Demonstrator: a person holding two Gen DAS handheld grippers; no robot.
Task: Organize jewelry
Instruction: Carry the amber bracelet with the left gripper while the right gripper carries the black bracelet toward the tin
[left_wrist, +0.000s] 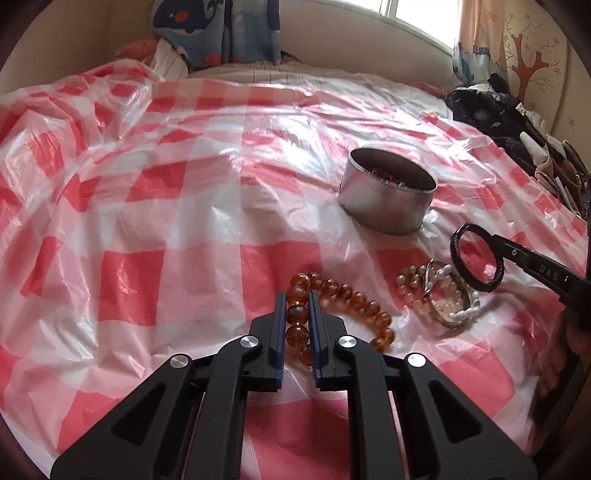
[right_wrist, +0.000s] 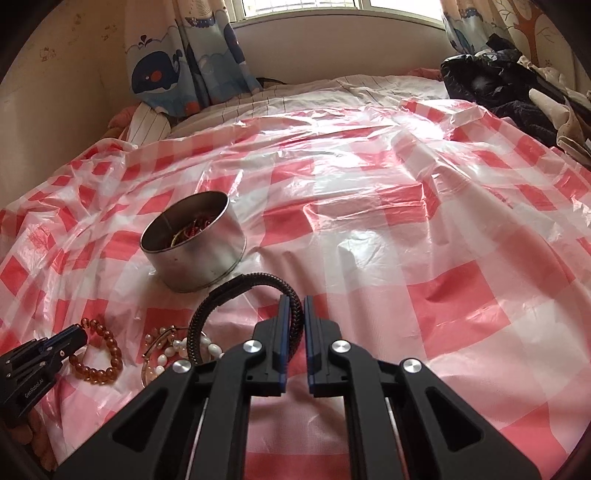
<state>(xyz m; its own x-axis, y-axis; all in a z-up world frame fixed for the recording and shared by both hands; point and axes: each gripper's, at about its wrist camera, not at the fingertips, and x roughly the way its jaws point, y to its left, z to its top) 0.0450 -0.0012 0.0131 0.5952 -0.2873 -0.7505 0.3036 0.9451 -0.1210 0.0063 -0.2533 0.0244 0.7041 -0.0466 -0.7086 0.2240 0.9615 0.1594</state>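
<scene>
Step in hand: we judged both grippers were mid-pickup, jewelry bound for the metal tin (right_wrist: 194, 245).
Left gripper (left_wrist: 297, 299): jaws nearly closed around beads of the amber bracelet (left_wrist: 345, 308), which lay on the bed's checked sheet (left_wrist: 184, 206).
Right gripper (right_wrist: 294, 303): jaws pinched the black braided bracelet (right_wrist: 236, 291), lifted just beside the tin.
Pearl pieces (left_wrist: 439, 295): lay between the two.
Next: we thought the right should carry over the rim, then release.
</scene>
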